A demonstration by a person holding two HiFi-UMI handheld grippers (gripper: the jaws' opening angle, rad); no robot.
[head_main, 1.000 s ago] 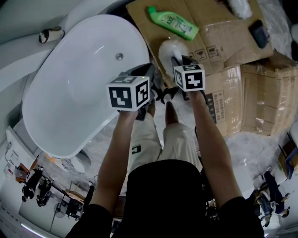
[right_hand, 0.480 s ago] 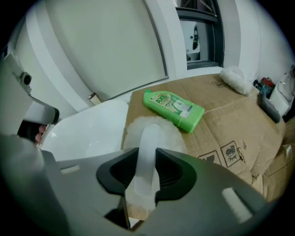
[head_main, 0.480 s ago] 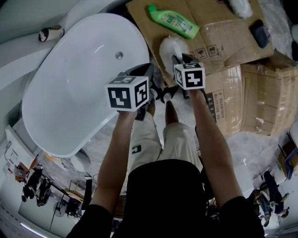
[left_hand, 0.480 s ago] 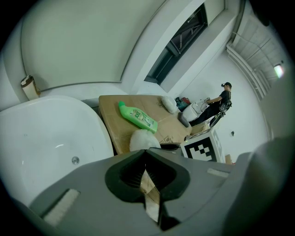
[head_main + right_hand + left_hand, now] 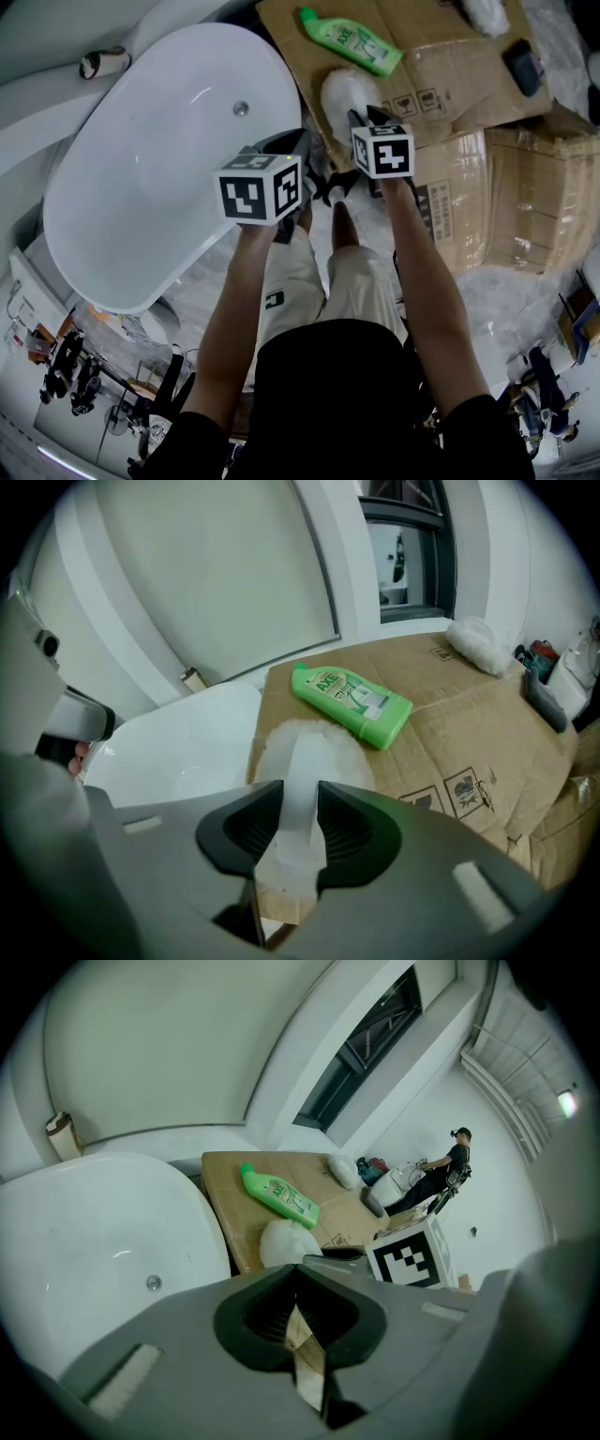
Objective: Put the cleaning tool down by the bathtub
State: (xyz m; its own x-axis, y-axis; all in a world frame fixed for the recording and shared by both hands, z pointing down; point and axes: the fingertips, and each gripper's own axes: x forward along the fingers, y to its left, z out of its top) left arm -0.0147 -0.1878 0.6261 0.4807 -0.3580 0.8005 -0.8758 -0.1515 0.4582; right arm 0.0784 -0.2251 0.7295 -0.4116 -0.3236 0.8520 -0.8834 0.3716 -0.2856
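Layout: bathtub at left, cardboard sheet just right of it. Bottle lies on the sheet. Cleaning tool just before the bottle, at the sheet's tub-side edge. Boxes further right.

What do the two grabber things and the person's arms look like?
The left gripper and right gripper are grey plastic with black ridged pads inside the jaws. Each carries a white cube printed with black square markers. The person wears a black short-sleeved top. No cables show.
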